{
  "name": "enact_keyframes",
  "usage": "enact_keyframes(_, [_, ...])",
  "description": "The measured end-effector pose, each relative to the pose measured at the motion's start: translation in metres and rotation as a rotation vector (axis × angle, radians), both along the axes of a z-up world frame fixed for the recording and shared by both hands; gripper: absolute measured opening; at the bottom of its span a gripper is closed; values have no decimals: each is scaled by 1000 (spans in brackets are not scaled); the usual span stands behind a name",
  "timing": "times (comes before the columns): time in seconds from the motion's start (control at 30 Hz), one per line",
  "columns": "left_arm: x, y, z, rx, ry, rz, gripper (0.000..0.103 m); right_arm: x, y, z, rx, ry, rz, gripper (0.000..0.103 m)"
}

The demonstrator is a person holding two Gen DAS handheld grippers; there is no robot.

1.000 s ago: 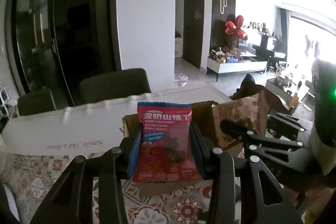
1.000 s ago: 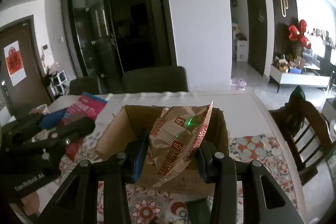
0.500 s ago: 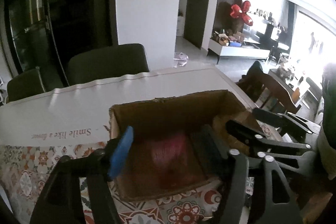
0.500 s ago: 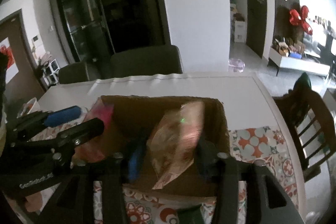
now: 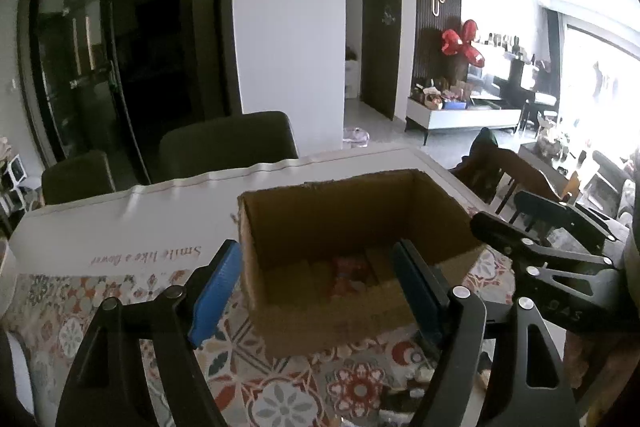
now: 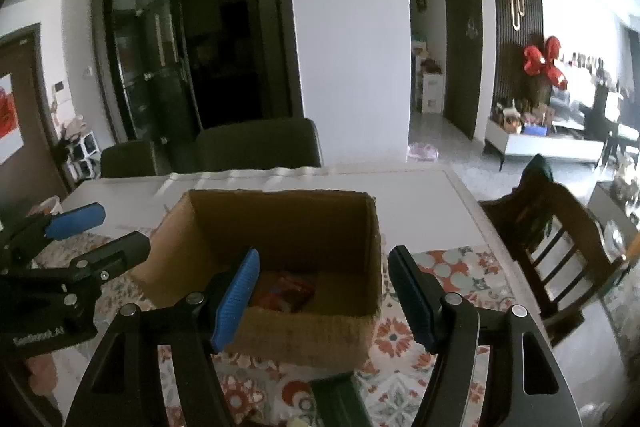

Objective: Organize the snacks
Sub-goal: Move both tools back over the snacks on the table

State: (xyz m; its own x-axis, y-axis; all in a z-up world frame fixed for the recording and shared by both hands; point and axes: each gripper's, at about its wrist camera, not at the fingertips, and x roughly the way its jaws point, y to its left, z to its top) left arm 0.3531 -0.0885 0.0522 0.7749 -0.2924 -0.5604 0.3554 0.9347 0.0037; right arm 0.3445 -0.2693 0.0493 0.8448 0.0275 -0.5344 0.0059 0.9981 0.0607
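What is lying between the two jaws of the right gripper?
Nothing is held: the right gripper, jaws opening, frames the cardboard box below, with a red snack packet inside, as the right wrist view shows.

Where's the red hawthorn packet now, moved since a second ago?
Yes. It left the left gripper, whose fingers are opening with nothing between them, and lies down inside the cardboard box: red packet on the floor.
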Motion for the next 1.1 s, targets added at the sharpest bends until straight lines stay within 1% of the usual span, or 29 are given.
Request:
enact_keyframes(0.1, [-23,8,-2,-7,-15,-8,77,-25,7,2,-26,-30,15,68])
enact_keyframes(0.2, [-44,12,-4,6,-45,-14,77,-43,14,1,-48,-46,33,68])
enact_keyframes(0.43, [-91,21,-8,42,-114,-44,77,-87,23,-10,-11,-68,68,68])
enact_keyframes(0.57, [-114,22,-16,60,-132,-62,77,-105,29,-20,-9,-54,94,68])
enact_keyframes(0.67, [-130,23,-26,79,-126,-81,77,-119,33,-30,-16,-34,117,68])
enact_keyframes(0.83, [-149,26,-50,81,-65,-98,76,-136,40,-47,-46,6,156,68])
enact_keyframes(0.93, [-156,28,-63,87,-37,-112,74,-145,45,-57,-71,31,177,68])
enact_keyframes(1.1, [-164,26,-82,103,-15,-138,72,-155,51,-73,-111,68,211,68])
